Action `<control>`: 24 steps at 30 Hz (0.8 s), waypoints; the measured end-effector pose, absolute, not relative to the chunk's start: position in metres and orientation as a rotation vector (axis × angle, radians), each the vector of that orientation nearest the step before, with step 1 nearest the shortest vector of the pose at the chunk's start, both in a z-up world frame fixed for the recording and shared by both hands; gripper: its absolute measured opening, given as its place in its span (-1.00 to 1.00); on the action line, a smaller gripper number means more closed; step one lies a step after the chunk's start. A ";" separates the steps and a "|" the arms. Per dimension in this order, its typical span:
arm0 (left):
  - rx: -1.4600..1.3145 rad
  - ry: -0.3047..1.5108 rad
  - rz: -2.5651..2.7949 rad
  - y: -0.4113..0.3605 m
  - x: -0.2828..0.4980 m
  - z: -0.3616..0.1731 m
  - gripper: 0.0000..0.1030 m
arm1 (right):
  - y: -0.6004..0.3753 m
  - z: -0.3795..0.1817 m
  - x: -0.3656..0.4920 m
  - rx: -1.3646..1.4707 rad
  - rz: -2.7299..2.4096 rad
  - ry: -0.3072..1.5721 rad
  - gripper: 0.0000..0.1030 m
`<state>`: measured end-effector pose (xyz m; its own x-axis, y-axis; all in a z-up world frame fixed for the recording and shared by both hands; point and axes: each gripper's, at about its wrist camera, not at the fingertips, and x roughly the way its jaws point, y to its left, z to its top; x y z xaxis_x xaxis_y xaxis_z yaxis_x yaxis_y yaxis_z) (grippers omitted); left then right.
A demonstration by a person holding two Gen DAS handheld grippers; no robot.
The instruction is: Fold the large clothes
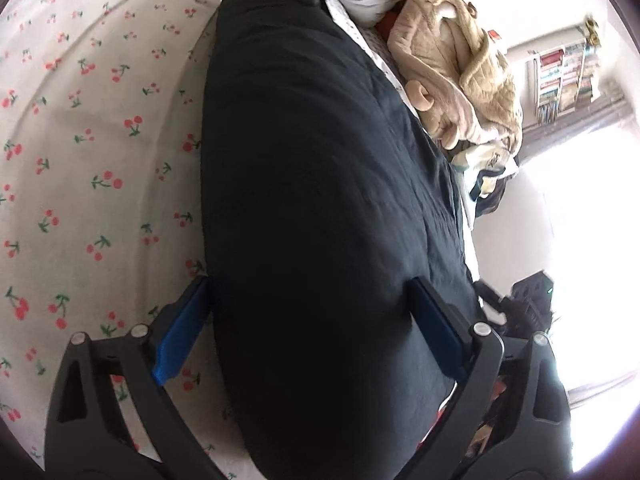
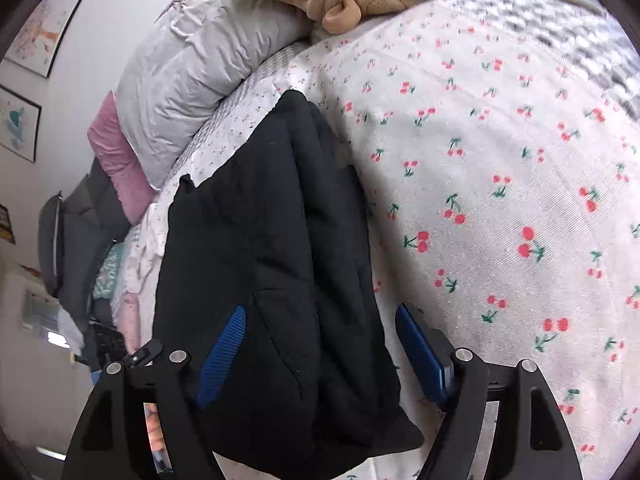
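Note:
A large black garment (image 1: 320, 200) lies on a bed with a white cherry-print sheet (image 1: 100, 160). In the left wrist view my left gripper (image 1: 310, 308) is open, its blue-padded fingers (image 1: 184, 336) standing either side of the garment's near part. In the right wrist view the same black garment (image 2: 272, 260) lies folded in layers, and my right gripper (image 2: 320, 344) is open around its near end, one blue pad (image 2: 222, 356) left of it and the other on the right. Neither gripper holds the cloth.
A tan plush heap (image 1: 452, 64) and a grey duvet (image 2: 192, 64) lie at the bed's far side, with a pink pillow (image 2: 120, 160) and dark items beside it. A bookshelf (image 1: 564, 76) stands by a bright window. Framed pictures (image 2: 40, 32) hang on the wall.

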<state>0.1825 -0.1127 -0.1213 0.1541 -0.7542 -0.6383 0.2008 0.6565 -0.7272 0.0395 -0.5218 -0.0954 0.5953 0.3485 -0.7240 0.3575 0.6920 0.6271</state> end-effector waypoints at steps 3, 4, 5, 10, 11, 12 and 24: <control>-0.559 1.239 -0.729 -0.116 0.188 -0.128 0.89 | -0.518 -0.116 0.049 0.887 0.023 0.991 0.64; -0.568 1.241 -0.728 -0.116 0.191 -0.131 0.89 | -0.513 -0.114 0.050 0.863 0.022 0.988 0.64; -0.583 1.243 -0.726 -0.118 0.193 -0.135 0.89 | -0.507 -0.115 0.057 0.847 0.030 1.000 0.64; -0.613 1.246 -0.688 -0.119 0.198 -0.140 0.69 | -0.487 -0.123 0.066 0.783 0.001 0.984 0.46; -0.574 1.228 -0.677 -0.123 0.195 -0.134 0.61 | -0.490 -0.124 0.064 0.813 0.005 0.967 0.32; -0.519 1.202 -0.667 -0.128 0.191 -0.126 0.57 | -0.495 -0.124 0.060 0.853 0.021 0.942 0.24; -0.339 0.872 -0.856 -0.171 0.178 -0.005 0.15 | -0.497 -0.010 0.014 0.741 0.043 0.619 -0.24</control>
